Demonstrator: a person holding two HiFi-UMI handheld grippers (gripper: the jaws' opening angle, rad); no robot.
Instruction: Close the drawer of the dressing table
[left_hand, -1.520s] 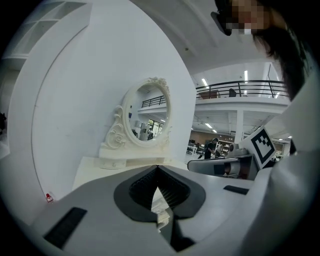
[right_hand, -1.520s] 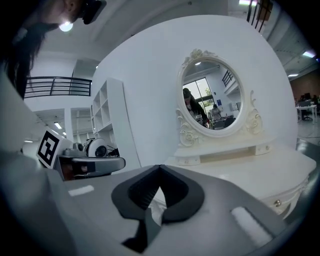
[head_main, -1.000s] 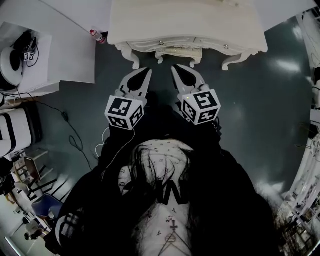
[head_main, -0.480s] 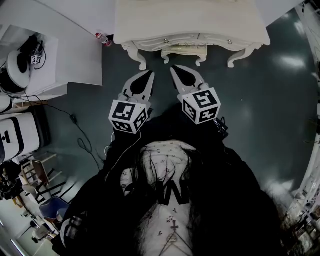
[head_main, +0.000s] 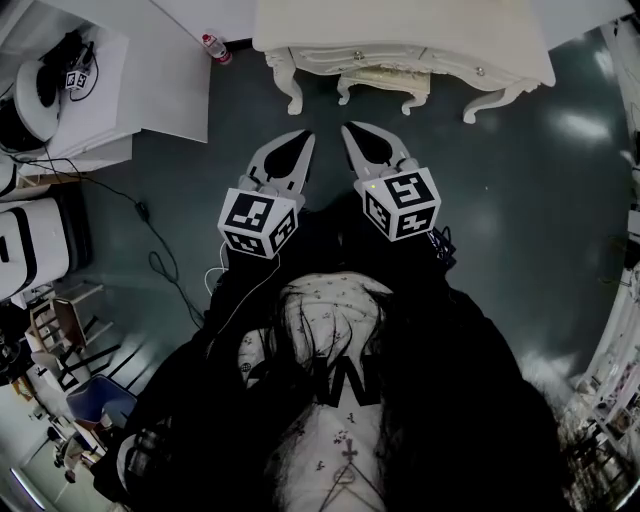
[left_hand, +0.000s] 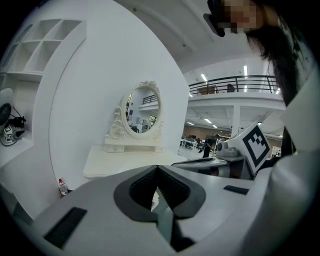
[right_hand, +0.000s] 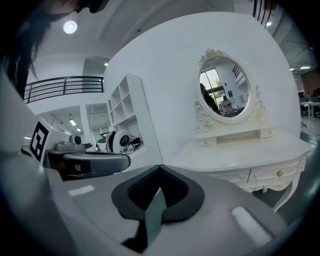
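Note:
The cream dressing table (head_main: 400, 25) stands at the top of the head view, with small knobs on its drawer fronts (head_main: 358, 57). In the right gripper view the drawer fronts (right_hand: 272, 174) look flush under the table top, below the oval mirror (right_hand: 225, 90). My left gripper (head_main: 303, 137) and right gripper (head_main: 350, 129) hang side by side a short way in front of the table and touch nothing. Both are shut with nothing between their jaws. The left gripper view shows the table (left_hand: 125, 161) and mirror (left_hand: 142, 116) beyond the left gripper's (left_hand: 157, 168) shut jaws.
A white shelf unit (head_main: 110, 95) stands to the left of the table, with a red-capped bottle (head_main: 215, 47) on the floor between them. A black cable (head_main: 150, 255) trails over the dark floor at the left, near a white machine (head_main: 30, 250).
Both grippers have drawn back from the table front, still shut. The gap to the table legs has grown, and the table has slid up and to the right in the head view.

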